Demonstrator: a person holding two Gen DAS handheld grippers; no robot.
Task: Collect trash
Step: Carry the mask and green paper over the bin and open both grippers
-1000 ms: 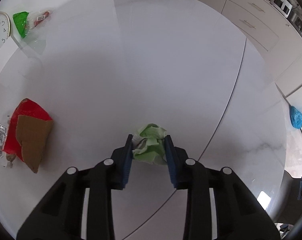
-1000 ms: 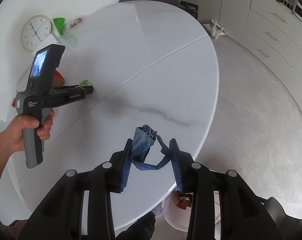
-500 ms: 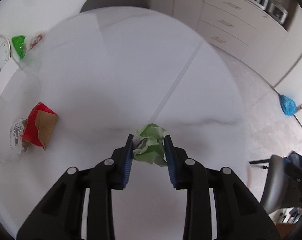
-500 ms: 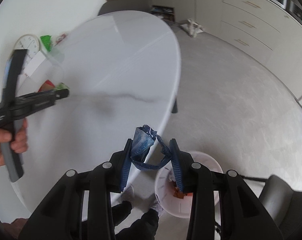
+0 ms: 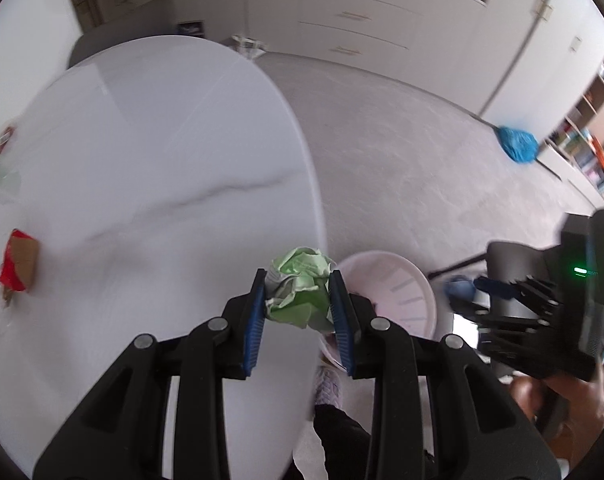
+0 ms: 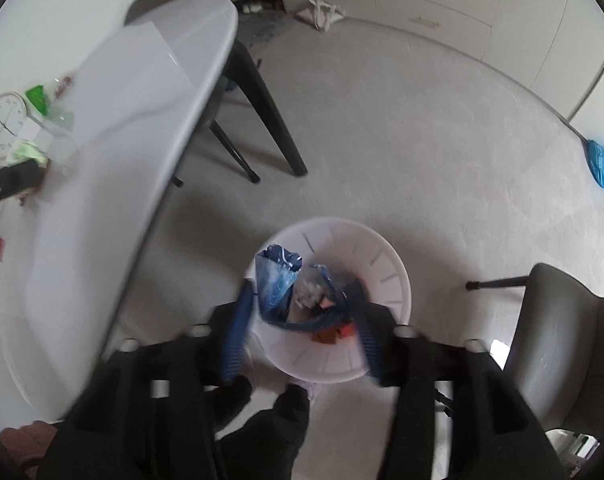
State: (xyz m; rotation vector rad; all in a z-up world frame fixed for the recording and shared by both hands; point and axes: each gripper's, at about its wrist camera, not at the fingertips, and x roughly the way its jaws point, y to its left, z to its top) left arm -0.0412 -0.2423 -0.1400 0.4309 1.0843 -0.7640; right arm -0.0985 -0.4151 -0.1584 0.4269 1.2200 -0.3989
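We see the left gripper clamping crumpled green paper at the tabletop edge, right gripper jaws just opening, motion-blurred, glossy blue wrapper between them over the round white bin at 6 o'clock.

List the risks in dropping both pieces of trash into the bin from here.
1. The right gripper has just been opening above the white bin; the blue wrapper sits near the left finger and could snag there instead of falling.
2. The left gripper, shut on the green paper wad, is over the table edge; releasing now might miss the bin.
3. Both grippers converge on one bin and may bump.
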